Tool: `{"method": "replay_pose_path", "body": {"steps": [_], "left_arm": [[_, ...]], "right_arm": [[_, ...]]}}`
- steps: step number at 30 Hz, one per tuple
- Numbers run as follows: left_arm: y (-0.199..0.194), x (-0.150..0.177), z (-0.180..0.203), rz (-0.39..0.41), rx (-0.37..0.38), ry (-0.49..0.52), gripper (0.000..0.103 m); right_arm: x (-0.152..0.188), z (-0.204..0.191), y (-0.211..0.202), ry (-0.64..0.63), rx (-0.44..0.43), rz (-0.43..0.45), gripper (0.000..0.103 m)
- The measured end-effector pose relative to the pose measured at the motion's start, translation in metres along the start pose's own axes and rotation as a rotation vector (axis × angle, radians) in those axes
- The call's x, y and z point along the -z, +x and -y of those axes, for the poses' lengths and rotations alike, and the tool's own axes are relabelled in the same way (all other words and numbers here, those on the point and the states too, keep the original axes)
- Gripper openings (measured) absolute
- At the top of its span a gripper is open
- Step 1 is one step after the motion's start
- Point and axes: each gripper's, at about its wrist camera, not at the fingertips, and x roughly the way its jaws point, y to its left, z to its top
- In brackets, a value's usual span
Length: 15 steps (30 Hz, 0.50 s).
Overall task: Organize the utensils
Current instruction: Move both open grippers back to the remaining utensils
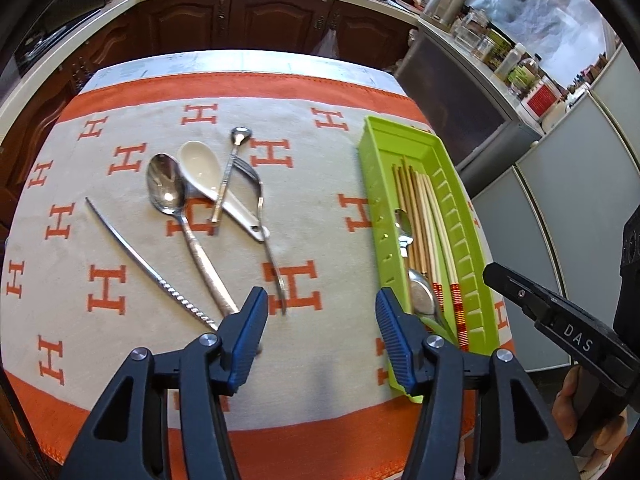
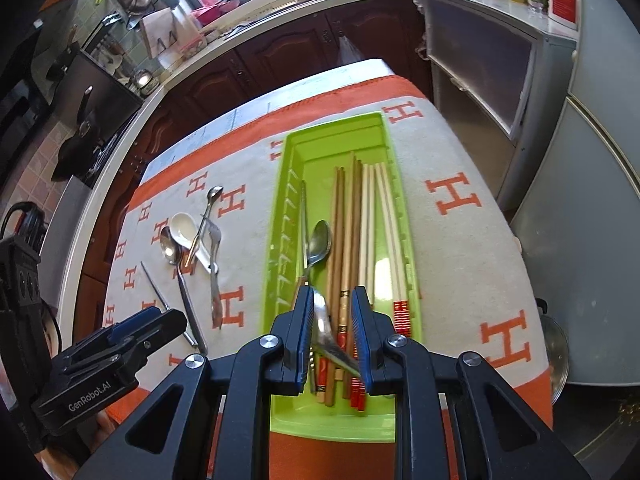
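Observation:
A green tray (image 1: 372, 184) (image 2: 280, 216) holds several chopsticks (image 1: 424, 208) (image 2: 372, 220) and two metal spoons (image 1: 421, 294) (image 2: 321, 240). Loose on the cloth to its left lie a large metal spoon (image 1: 166, 184), a white ceramic spoon (image 1: 198, 160), a small spoon (image 1: 240, 136), a fork (image 1: 262, 200) and a twisted metal stick (image 1: 140, 252). My left gripper (image 1: 322, 322) (image 2: 160, 318) hangs open over bare cloth between the pile and the tray, with nothing in it. My right gripper (image 2: 333, 320) (image 1: 492, 276) hovers over the tray's near end. Its jaws are a narrow gap apart, and a tray spoon shows through the gap.
The orange and white cloth (image 1: 328, 380) covers a small table whose edges drop off on every side. Dark cabinets (image 1: 260, 20) stand behind it and grey appliances (image 1: 580, 200) close on the right. A person's hand (image 1: 576, 400) holds the right gripper's handle.

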Motion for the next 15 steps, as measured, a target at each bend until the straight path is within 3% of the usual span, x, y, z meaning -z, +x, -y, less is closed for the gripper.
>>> {"method": "replay_pose_path", "body": {"steps": [9, 15], "left_arm": [[-0.026, 0.007, -0.067, 0.062, -0.098, -0.121, 0.071], [-0.037, 0.012, -0.11, 0.083, -0.19, -0.173, 0.072]], "right_arm": [[0.003, -0.06, 0.003, -0.133, -0.043, -0.03, 0.019], [0.008, -0.12, 0.018, -0.284, -0.062, -0.07, 0.019]]}}
